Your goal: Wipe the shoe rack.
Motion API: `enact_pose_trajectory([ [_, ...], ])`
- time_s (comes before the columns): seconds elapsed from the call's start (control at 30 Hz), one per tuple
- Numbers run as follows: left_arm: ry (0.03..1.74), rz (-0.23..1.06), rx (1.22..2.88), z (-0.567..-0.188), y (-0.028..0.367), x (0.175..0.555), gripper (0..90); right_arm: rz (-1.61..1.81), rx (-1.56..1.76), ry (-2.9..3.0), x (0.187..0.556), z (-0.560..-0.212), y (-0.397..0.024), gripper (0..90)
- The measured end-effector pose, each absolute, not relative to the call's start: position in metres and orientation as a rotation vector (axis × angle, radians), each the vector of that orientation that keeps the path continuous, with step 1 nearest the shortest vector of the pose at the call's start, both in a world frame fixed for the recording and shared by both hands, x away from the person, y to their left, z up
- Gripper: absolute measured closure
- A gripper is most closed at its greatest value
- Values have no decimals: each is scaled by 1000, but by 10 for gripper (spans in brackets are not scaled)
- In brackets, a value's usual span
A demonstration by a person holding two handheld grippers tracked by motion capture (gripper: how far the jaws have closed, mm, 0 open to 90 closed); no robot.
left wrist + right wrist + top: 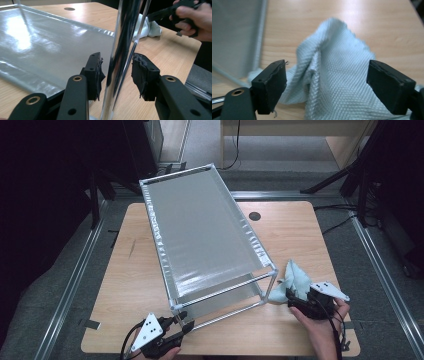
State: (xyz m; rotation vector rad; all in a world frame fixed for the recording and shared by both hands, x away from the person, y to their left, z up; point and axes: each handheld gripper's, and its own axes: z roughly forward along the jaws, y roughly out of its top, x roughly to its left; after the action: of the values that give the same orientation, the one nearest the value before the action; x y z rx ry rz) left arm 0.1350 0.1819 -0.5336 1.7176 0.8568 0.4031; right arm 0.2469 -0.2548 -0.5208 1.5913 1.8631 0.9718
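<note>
A chrome-framed rack [200, 230] with a grey sheet shelf stands tilted on the wooden table [130, 270]. My left gripper [182, 317] is at its near left corner. In the left gripper view its jaws [116, 67] stand either side of the shiny upright post [120, 47], with a gap on both sides, so it is open. A crumpled pale blue cloth [295, 277] lies by the rack's near right corner. My right gripper [291, 299] is at the cloth's near edge. Its jaws [327, 77] are wide open, and the cloth [337, 75] lies between and beyond them without being pinched.
A round dark hole [255, 216] sits in the table at the far right of the rack. Dark stand legs [345, 175] and floor rails [380, 255] surround the table. The table's front edge runs just behind both hands.
</note>
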Motion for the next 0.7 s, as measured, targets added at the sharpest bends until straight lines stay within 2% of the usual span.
enact_pose_trajectory([
  [0.1,866,414,1728,-534,184,134,690,901,1658,1874,255,-530,-253,151],
  [0.13,871,409,1722,-534,185,134,690,856,1686,1879,259,-535,-253,160],
  [0.17,866,407,1720,-534,186,134,763,819,1714,1882,262,-542,-253,237],
  [0.2,865,411,1723,-535,186,134,776,809,1718,1887,263,-544,-252,296],
  [0.27,864,409,1725,-535,185,134,785,834,1678,1905,261,-543,-251,523],
  [0.3,863,402,1724,-536,185,134,785,834,1678,1905,261,-543,-251,523],
  [0.37,867,408,1721,-536,183,134,790,894,1692,1928,259,-543,-251,731],
  [0.4,868,420,1725,-536,182,134,792,904,1698,1927,259,-542,-250,773],
  [0.5,867,434,1723,-536,179,133,797,946,1658,1881,253,-531,-246,809],
  [0.53,862,431,1725,-536,179,134,797,1013,1615,1836,247,-512,-241,811],
  [0.57,862,431,1725,-536,179,134,797,1013,1615,1836,247,-512,-241,811],
  [0.7,863,420,1721,-536,179,135,798,1157,1506,1756,232,-463,-232,813],
])
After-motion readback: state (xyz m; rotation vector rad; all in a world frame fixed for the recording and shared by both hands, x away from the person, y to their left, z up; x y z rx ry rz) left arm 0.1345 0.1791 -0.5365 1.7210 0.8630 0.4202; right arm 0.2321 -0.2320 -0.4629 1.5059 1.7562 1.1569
